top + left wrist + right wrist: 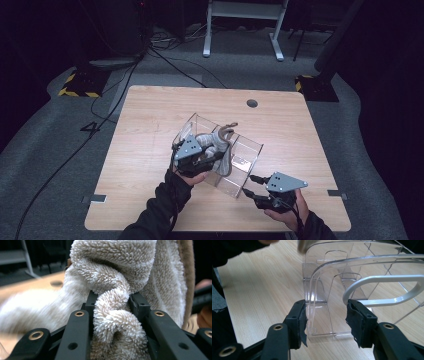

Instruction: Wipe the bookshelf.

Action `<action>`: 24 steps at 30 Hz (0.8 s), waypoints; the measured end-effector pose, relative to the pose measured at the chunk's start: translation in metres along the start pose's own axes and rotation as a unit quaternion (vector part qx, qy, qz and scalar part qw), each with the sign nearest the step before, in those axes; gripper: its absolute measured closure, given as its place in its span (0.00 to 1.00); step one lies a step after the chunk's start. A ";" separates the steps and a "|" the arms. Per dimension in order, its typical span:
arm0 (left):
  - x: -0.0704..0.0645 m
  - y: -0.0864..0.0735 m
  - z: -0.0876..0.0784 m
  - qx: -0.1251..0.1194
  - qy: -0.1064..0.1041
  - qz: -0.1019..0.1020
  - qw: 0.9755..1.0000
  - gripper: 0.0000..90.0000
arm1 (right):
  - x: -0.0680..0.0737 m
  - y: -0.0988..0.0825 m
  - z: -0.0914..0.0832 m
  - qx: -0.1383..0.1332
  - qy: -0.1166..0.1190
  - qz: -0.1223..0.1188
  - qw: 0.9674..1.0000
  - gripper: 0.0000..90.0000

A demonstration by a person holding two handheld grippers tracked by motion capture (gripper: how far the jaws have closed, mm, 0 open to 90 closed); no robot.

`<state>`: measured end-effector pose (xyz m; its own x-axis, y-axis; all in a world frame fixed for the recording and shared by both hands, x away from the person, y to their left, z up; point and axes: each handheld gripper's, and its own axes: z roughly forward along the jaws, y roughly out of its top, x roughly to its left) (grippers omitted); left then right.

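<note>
Tabletop (150,115) lies bare beyond the clear bin (245,150); left tool (112,303) pinches towel (120,270), right tool (325,315) spread.

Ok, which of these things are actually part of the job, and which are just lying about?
In the job:
- fluffy towel, clamped in the left tool
- clear bin, with its white handle
- right tool, jaws astride the bin's end wall

Lying about:
- floor cables
- white desk frame
- table's grommet hole

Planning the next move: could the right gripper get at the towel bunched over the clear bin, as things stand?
Probably not directly. The right gripper straddles the clear bin's near wall, which stands in the way, and the left gripper already pinches the towel.
</note>
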<state>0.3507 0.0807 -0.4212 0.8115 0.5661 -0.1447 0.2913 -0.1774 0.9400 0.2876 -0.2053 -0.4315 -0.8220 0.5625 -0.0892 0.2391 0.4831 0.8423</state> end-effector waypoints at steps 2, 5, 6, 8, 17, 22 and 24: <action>-0.002 -0.010 0.002 0.023 0.014 0.015 1.000 0.75 | 0.000 0.000 0.000 0.000 -0.001 0.001 1.000 0.57; -0.004 -0.016 0.004 0.032 0.024 0.017 0.999 0.75 | 0.001 0.000 -0.001 0.001 -0.002 -0.004 1.000 0.57; -0.006 -0.022 0.005 0.046 0.039 0.033 0.998 0.75 | 0.000 0.001 -0.001 0.000 -0.006 -0.005 1.000 0.57; -0.006 -0.027 0.007 0.059 0.042 0.036 0.997 0.75 | 0.000 0.001 -0.001 -0.001 -0.008 -0.006 1.000 0.57; -0.003 -0.061 0.028 0.126 0.066 0.044 0.989 0.76 | 0.002 0.002 -0.001 -0.013 -0.005 -0.011 1.000 0.53; -0.001 -0.067 0.034 0.151 0.072 0.055 0.984 0.76 | 0.003 0.004 0.003 -0.014 -0.007 -0.011 1.000 0.52; -0.003 -0.064 0.035 0.153 0.076 0.062 0.983 0.76 | 0.003 0.004 0.004 -0.016 -0.012 -0.010 1.000 0.51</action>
<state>0.3474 0.0627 -0.4919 0.7718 0.6349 0.0359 0.3522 -0.4738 0.8072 0.2886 -0.1987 -0.4303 -0.8136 0.5690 -0.1195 0.2053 0.4733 0.8567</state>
